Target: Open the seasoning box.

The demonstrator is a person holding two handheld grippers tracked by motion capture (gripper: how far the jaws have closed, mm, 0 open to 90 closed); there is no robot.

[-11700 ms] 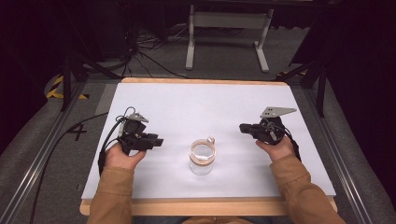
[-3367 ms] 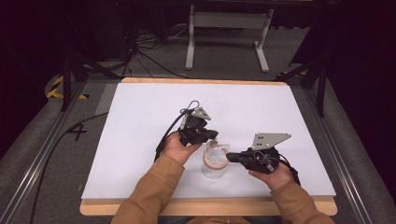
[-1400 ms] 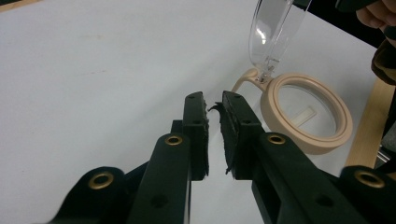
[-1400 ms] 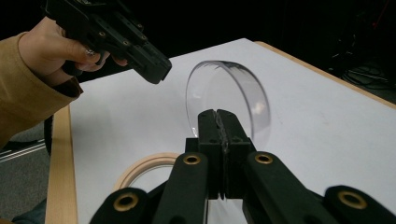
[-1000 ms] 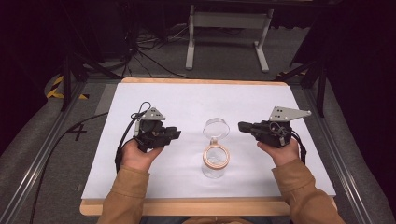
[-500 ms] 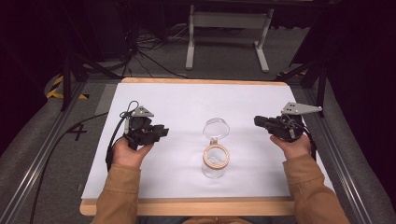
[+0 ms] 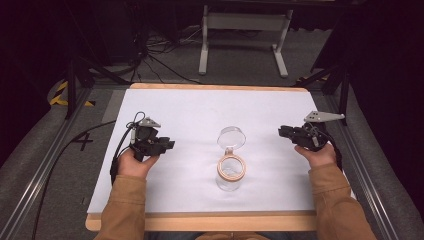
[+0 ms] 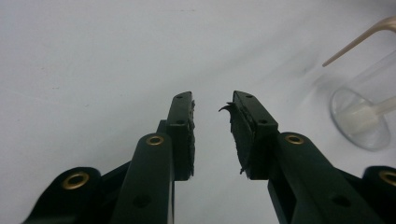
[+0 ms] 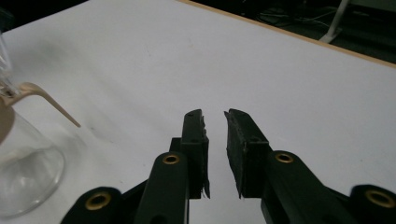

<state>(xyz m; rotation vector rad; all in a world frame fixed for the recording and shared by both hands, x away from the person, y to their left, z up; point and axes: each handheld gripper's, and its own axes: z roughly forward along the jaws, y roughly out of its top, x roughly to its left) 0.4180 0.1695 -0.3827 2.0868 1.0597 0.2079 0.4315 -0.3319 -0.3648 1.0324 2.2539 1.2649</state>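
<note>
The clear glass jar with a tan rim band (image 7: pixel 230 171) stands upright on the white-topped bench (image 7: pixel 190 115), near the front edge and roughly midway between the two hands. Its round clear hinged lid (image 7: pixel 231 137) is swung open and lies back on the far side of the jar mouth, joined to the rim at the tan hinge.

The left tool (image 7: pixel 167 144) is held low over the bench, well to the left of the jar, jaws pointing right toward it. In the left gripper view, the left tool (image 8: pixel 212 105) shows its two black jaws standing apart with a plain gap between the pads and nothing between them; the frayed pad edge on one jaw is visible. The jar base (image 8: pixel 360 119) appears at the right edge of that view, clear of the jaws.

The right tool (image 7: pixel 283 131) is held well to the right of the jar, jaws pointing left, with its grey three-cornered plate (image 7: pixel 324 116) on top. In the right gripper view, the right tool (image 9: pixel 214 114) also has its jaws apart by a narrow gap and empty. The jar (image 9: pixel 25 177) sits at the left edge of that view, apart from the jaws.
</note>
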